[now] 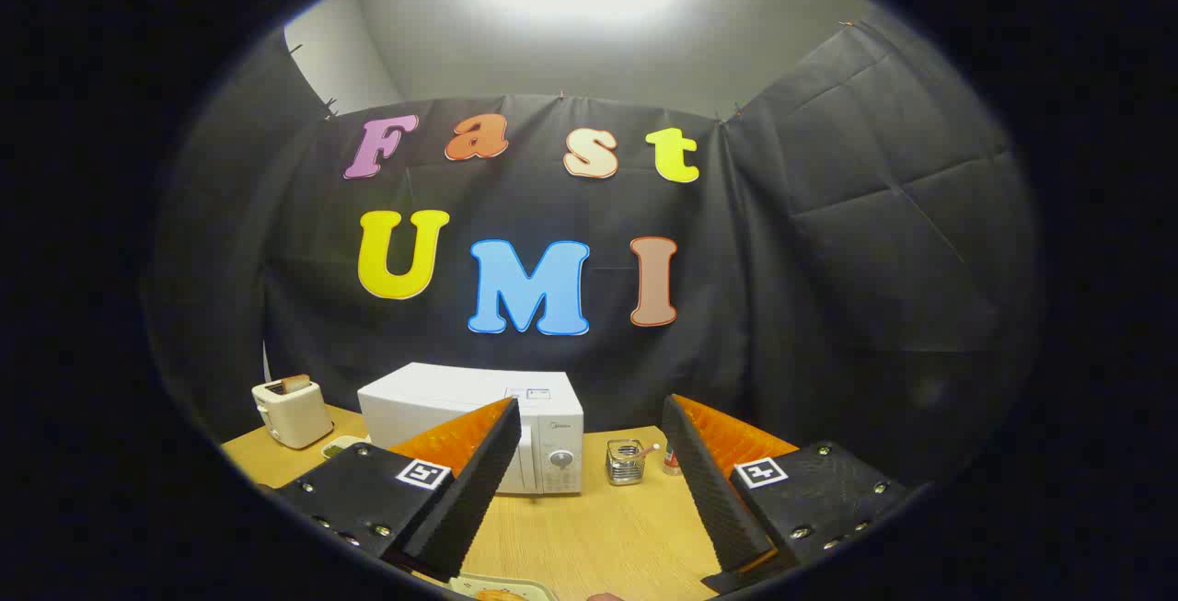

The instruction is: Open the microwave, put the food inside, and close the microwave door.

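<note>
A white microwave [479,412] stands on the wooden table [589,537], well beyond my fingers and partly behind the left one. Its door looks shut, and its control panel with a round dial [560,459] faces me. My gripper [589,481] is open and held above the table, with nothing between its fingers. Right below and between the fingers, a pale plate [502,590] with a bit of orange-brown food [500,595] peeks in at the near edge of the table.
A cream toaster [292,411] with bread in its slot stands to the left of the microwave. A small glass jar [627,461] with a metal frame and a small bottle [671,463] stand to the microwave's right. Black cloth walls close the booth behind.
</note>
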Demonstrator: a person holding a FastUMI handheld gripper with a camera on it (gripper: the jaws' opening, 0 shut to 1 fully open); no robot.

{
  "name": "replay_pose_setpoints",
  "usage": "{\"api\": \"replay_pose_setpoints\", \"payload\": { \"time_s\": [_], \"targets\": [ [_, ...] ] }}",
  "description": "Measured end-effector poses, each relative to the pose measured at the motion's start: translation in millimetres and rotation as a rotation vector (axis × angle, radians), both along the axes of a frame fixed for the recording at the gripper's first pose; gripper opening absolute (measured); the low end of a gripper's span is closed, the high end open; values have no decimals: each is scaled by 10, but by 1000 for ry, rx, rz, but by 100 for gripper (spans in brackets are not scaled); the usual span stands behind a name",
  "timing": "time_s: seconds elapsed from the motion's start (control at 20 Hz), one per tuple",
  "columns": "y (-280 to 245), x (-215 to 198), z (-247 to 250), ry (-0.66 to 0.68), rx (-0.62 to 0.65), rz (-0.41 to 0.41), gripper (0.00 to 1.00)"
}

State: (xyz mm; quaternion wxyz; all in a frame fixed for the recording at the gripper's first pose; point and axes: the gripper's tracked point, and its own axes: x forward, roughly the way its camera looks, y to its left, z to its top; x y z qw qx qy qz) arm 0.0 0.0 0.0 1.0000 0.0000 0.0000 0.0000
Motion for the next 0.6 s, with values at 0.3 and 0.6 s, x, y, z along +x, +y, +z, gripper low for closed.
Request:
{"api": "replay_pose_setpoints", "payload": {
  "time_s": [0.3, 0.6],
  "targets": [
    [65, 68, -120, 5, -2, 22, 97],
    [92, 89, -245, 32, 5, 33, 97]
  ]
}}
